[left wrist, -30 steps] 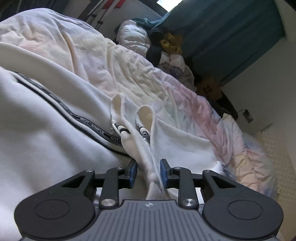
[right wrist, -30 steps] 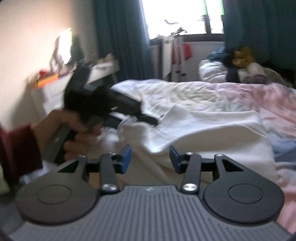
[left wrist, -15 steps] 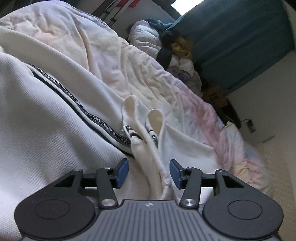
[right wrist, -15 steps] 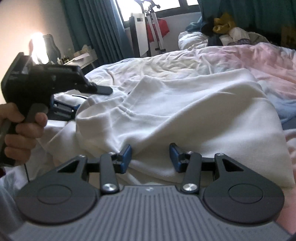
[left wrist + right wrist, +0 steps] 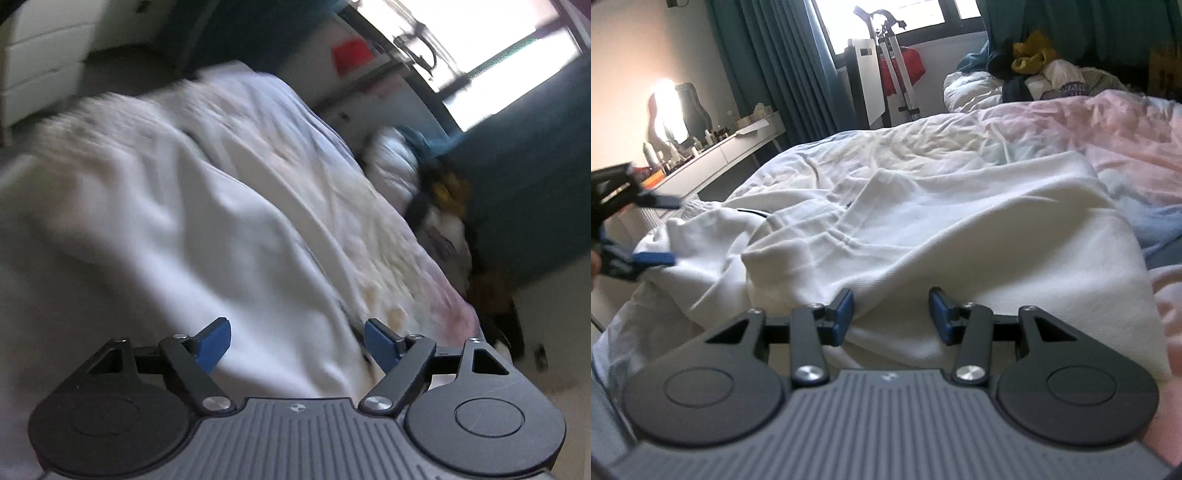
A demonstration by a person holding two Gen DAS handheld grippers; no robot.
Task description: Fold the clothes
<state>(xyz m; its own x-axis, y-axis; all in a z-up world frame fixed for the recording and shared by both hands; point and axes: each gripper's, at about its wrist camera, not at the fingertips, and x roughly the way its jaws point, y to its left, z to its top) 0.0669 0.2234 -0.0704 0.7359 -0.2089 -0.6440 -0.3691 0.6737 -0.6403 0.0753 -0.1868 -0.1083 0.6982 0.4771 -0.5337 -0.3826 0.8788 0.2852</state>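
Bed [image 5: 1071, 122] holds white garment [image 5: 960, 229]; left gripper [image 5: 297, 341] spread wide, empty; right gripper [image 5: 892, 314] released near garment's edge.

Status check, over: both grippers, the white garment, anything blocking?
Left gripper open, empty. Right gripper open at white garment, not gripping. Garment rumpled on bed. Nothing blocking.

- Your white garment [image 5: 960, 236] lies spread and rumpled across the bed, made of thick, soft, ribbed-looking fabric.
- In your right wrist view, one large flap is folded over the middle, its edge running diagonally toward the far side.
- A thin dark trim line shows in a crease on its left part.
- The left end is bunched into loose folds.
- In your left wrist view, the garment [image 5: 166, 240] is blurred, a pale draped mass.
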